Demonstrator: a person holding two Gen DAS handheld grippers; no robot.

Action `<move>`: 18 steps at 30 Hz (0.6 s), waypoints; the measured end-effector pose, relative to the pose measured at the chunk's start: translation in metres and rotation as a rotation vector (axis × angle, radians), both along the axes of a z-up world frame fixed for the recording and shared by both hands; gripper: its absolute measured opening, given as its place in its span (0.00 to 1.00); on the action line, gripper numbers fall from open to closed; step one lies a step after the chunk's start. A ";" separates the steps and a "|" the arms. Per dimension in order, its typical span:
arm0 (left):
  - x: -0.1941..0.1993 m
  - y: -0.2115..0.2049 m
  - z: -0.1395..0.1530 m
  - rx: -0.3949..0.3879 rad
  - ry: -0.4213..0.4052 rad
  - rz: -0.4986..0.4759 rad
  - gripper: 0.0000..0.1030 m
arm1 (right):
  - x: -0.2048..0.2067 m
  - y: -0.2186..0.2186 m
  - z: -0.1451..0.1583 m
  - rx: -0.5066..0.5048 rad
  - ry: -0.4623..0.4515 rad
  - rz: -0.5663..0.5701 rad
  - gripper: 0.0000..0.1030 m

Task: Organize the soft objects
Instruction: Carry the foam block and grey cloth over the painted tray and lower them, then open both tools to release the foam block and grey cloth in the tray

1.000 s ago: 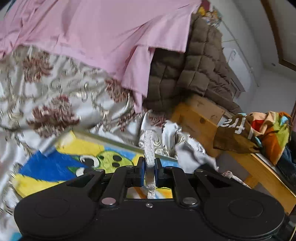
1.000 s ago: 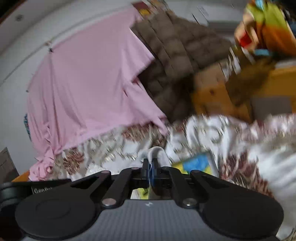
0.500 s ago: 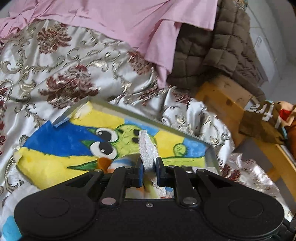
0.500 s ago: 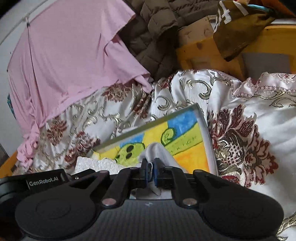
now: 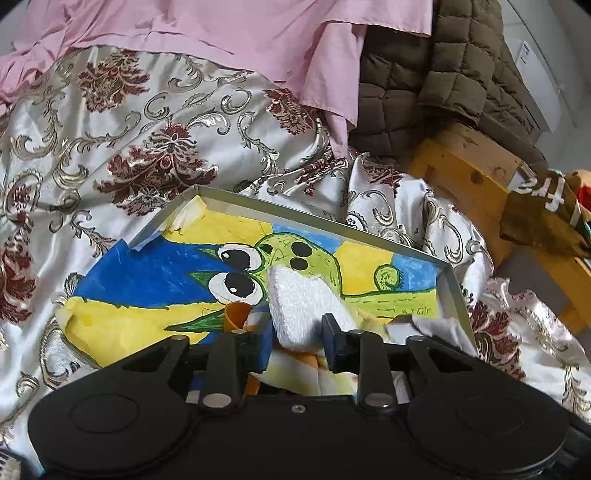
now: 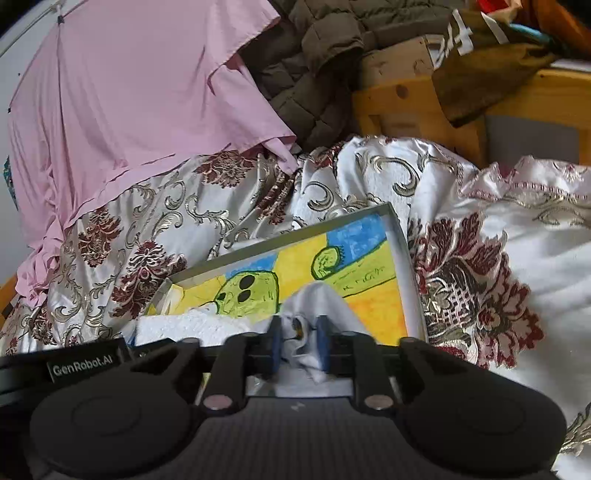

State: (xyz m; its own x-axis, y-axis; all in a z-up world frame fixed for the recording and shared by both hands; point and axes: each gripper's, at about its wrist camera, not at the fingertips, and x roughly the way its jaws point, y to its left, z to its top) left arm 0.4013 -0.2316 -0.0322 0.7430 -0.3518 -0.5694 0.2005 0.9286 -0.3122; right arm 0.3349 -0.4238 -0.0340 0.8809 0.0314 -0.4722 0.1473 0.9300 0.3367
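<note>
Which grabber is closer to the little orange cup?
Left. The left gripper sits right beside the orange cup, jaws apart around the white towel. The right gripper view shows no cup.

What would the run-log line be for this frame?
left gripper: open around white towel | right gripper: open, cloth between jaws | both over painted tray

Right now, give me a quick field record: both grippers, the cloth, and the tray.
left gripper: open, white towel between its fingers
right gripper: open, thin white cloth bunched between its fingers
tray: shallow metal, cartoon drawing inside, resting on the floral bedspread
background: pink sheet, brown quilted jacket
</note>
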 end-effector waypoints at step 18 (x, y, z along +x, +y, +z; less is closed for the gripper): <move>-0.071 0.040 0.056 0.027 -0.143 0.091 0.78 | -0.066 0.012 0.057 -0.035 -0.101 -0.007 0.83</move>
State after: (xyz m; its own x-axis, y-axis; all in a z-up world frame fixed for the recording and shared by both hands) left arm 0.3305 -0.1919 0.0239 0.8452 -0.2658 -0.4637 0.1563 0.9526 -0.2611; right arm 0.2691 -0.4121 0.0233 0.9242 0.0098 -0.3818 0.1213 0.9405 0.3176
